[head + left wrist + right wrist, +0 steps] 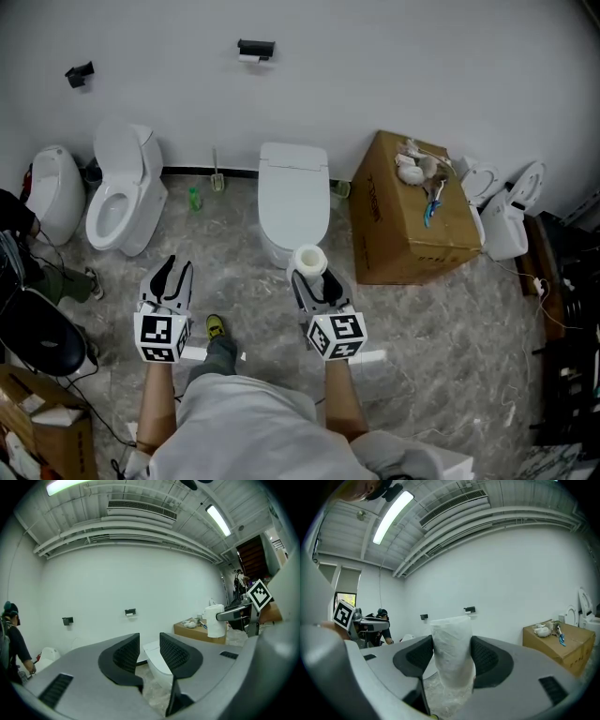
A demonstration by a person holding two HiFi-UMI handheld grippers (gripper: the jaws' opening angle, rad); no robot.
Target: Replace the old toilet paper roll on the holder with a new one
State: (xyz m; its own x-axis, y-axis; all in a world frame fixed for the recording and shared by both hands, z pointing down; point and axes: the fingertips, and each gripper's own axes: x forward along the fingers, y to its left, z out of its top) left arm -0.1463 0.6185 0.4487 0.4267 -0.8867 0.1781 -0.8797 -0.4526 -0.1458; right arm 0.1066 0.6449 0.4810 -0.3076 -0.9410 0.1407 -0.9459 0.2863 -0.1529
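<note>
My right gripper (313, 278) is shut on a white toilet paper roll (309, 259), held upright in front of the middle toilet; in the right gripper view the roll (452, 658) fills the gap between both pads. My left gripper (172, 279) hangs open over the floor with nothing between its fingers (127, 654). A black paper holder (255, 49) is fixed high on the white wall; whether a roll sits on it is too small to tell. The same holder (130, 612) shows in the left gripper view, and the holder (469, 609) also in the right gripper view, just above the held roll.
A closed white toilet (293, 202) stands straight ahead, an open one (125, 190) to its left. A cardboard box (412, 216) with odds and ends stands right. A second black wall fitting (80, 73) sits far left. A person (10, 639) stands at the left edge.
</note>
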